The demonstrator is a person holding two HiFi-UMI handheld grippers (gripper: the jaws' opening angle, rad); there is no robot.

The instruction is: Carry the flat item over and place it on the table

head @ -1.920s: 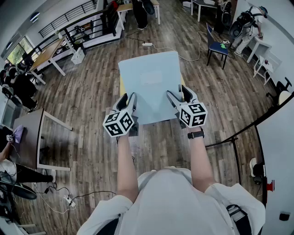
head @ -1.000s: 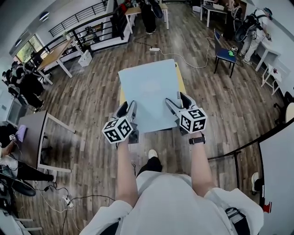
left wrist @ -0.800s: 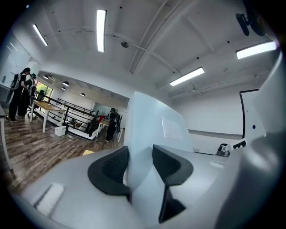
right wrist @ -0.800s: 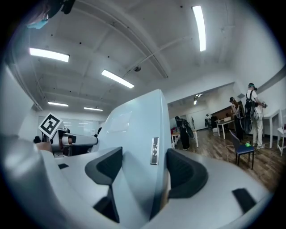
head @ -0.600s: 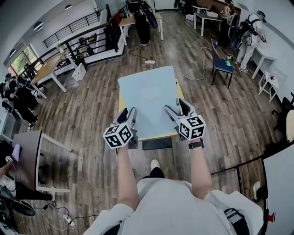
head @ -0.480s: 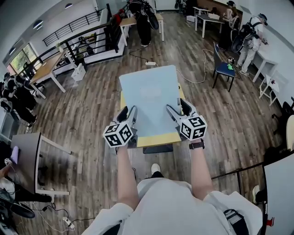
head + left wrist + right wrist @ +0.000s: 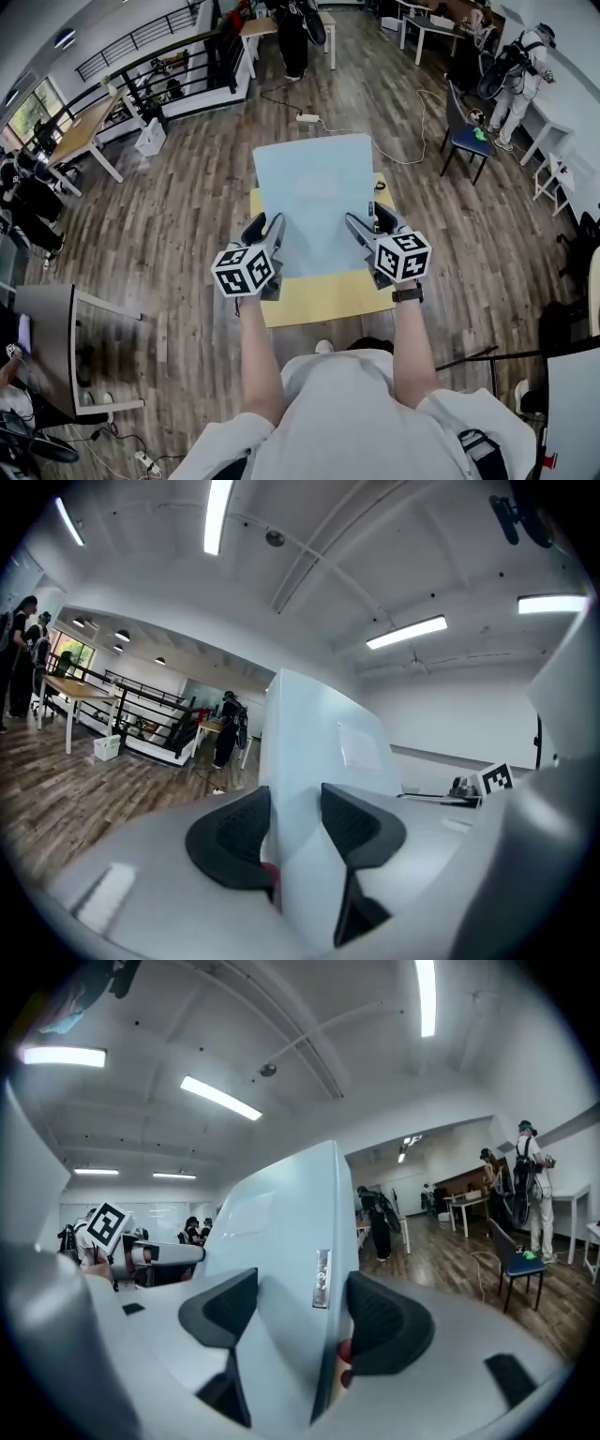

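A flat pale-blue board (image 7: pixel 314 197) is held level between both grippers, over a yellow table (image 7: pixel 323 298) whose near edge shows below it. My left gripper (image 7: pixel 274 242) is shut on the board's near left edge, and my right gripper (image 7: pixel 362 232) is shut on its near right edge. In the left gripper view the board (image 7: pixel 314 752) stands edge-on between the dark pads of the left gripper (image 7: pixel 295 832). The right gripper view shows the board (image 7: pixel 277 1241) clamped the same way in the right gripper (image 7: pixel 300 1321). I cannot tell whether the board touches the table.
Wood floor surrounds the yellow table. A blue chair (image 7: pixel 466 129) stands at the right, and a power strip (image 7: pixel 305 118) with cable lies on the floor beyond. A grey desk (image 7: pixel 47 323) is at the left. People stand at far tables (image 7: pixel 291 28).
The person has walked forward with the board still gripped. The yellow table has come into view beneath it and now reaches nearly to the person's body.
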